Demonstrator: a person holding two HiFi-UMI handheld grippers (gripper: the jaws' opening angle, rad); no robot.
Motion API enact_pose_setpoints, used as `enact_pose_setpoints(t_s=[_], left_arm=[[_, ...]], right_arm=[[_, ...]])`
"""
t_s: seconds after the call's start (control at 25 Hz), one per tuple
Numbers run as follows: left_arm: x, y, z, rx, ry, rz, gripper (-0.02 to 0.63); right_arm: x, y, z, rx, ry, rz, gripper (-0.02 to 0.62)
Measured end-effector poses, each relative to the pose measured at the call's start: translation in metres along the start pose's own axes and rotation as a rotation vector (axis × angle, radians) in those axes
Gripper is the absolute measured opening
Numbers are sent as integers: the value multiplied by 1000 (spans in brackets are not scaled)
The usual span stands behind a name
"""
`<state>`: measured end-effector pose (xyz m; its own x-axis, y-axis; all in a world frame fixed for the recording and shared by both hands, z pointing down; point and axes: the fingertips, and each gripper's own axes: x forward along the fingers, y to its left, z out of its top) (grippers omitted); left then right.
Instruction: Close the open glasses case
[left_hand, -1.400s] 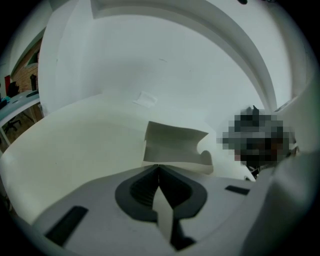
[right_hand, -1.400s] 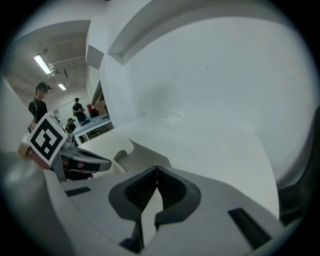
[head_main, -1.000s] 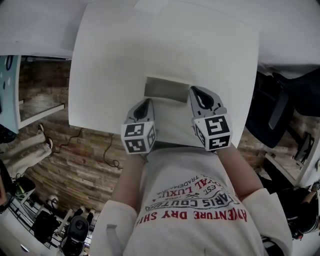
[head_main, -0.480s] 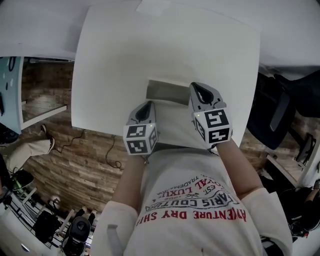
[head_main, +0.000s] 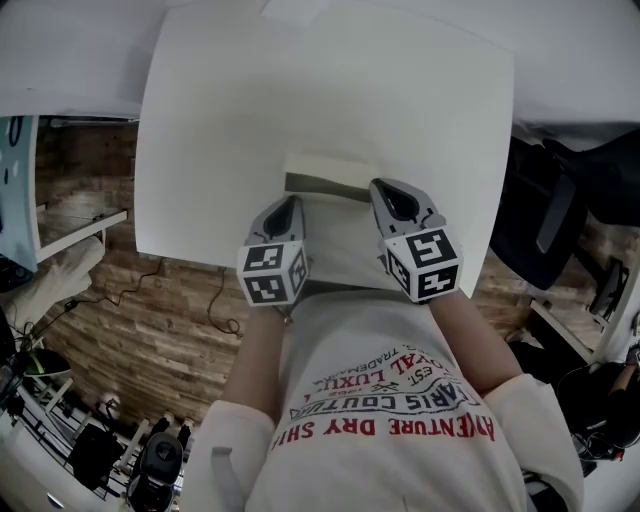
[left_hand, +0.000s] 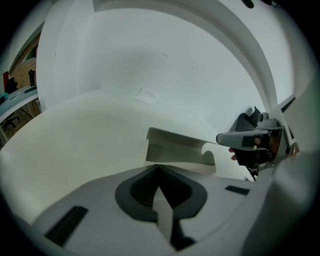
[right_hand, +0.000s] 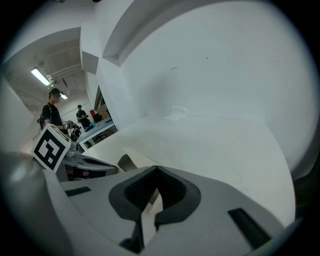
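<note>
A pale, box-shaped glasses case (head_main: 324, 178) is pictured lying open, its lid up, on a white table with rounded corners (head_main: 300, 90), close to the table's near edge. It is flanked by two grey hand-held grippers, each topped with a black-and-white marker cube (head_main: 272, 272). The left gripper (head_main: 287, 205) is held just beside the case's left end, and the right gripper (head_main: 386, 190) is held at its right end. Whether either tip is touching the case cannot be told from the head view.

In the left gripper view, that gripper's jaws are seen pressed together with nothing between them, and the open case lies just beyond their tips. In the right gripper view, the right jaws are likewise shown brought together and empty, with a corner of the case visible to their left.

The grippers are held out over the table edge by a person in a white shirt printed in red and dark lettering (head_main: 400, 405). A wooden plank floor (head_main: 180, 320) is visible below the table, and two people (right_hand: 52, 107) are glimpsed in the background.
</note>
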<state>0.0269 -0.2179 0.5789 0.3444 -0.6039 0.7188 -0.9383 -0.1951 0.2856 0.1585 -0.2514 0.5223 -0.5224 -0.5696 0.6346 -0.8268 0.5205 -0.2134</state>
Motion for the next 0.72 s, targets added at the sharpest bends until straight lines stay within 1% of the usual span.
enact_pose_setpoints(t_s=[0.2,0.4,0.56,0.72], left_arm=[[0,-1,0,5,6,-7,7],[-1,0,0,4,9,-13,8],[1,-1,0,11,6,-13,8],[2,0,0,15,7,-10,8]], right_arm=[[-2,6,-11,-8,6,14,12],[-1,16,-31,-25,59,34,12],[3,14,-44,-26,84,16,12],[8,14,-47,-44,99,26,12]])
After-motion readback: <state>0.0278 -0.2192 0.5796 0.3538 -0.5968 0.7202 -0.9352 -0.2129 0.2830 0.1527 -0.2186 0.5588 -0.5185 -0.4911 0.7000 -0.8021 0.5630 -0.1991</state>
